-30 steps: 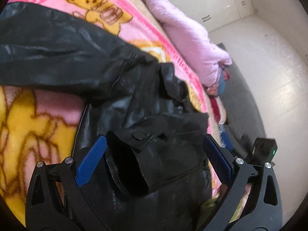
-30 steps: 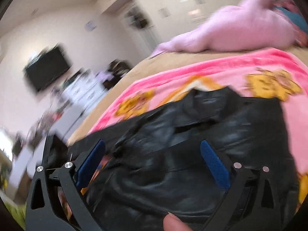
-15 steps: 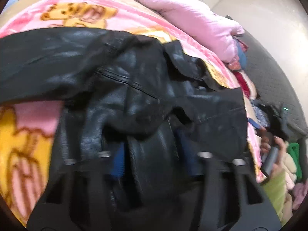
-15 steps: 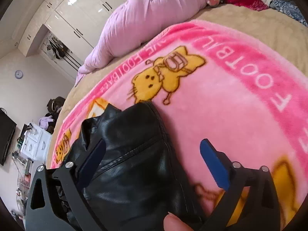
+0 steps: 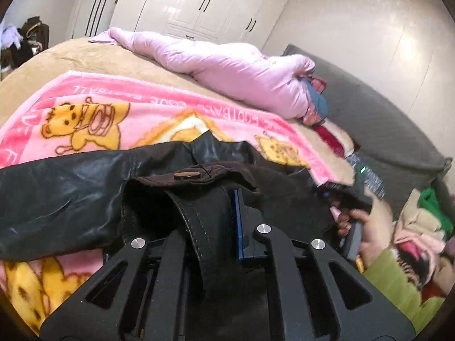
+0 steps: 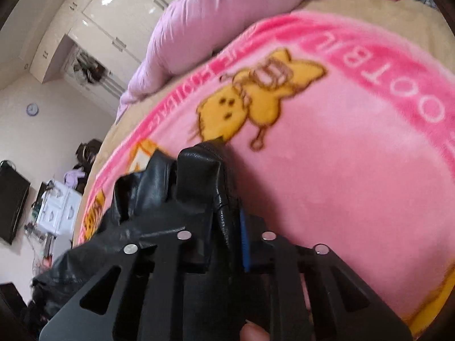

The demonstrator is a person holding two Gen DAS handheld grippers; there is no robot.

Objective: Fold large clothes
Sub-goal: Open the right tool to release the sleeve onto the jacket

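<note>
A black leather jacket [image 5: 71, 187] lies crumpled on a pink cartoon blanket [image 5: 136, 113] that covers the bed. My left gripper [image 5: 216, 199] is shut on a stitched black flap of the jacket just below a snap button [image 5: 187, 175], and one blue pad [image 5: 237, 221] shows beside the flap. In the right wrist view my right gripper [image 6: 224, 221] has a bunched fold of the jacket [image 6: 159, 187] between its jaws, which are closing, and the blue pad [image 6: 244, 238] presses on the leather. The pink blanket [image 6: 341, 170] spreads out beyond it.
A pale pink padded coat [image 5: 227, 68] lies across the far side of the bed. A grey padded surface [image 5: 369, 113] and a heap of mixed clothes [image 5: 421, 227] are at the right, near a hand [image 5: 369, 233] in a green sleeve. White wardrobes [image 5: 199, 0] stand behind. A television [image 6: 11, 199] hangs at the left.
Both grippers went from wide open to closed on the jacket. The left one rose and rolled level, lifting the flap. The right one swung over to the jacket's edge on the blanket.
</note>
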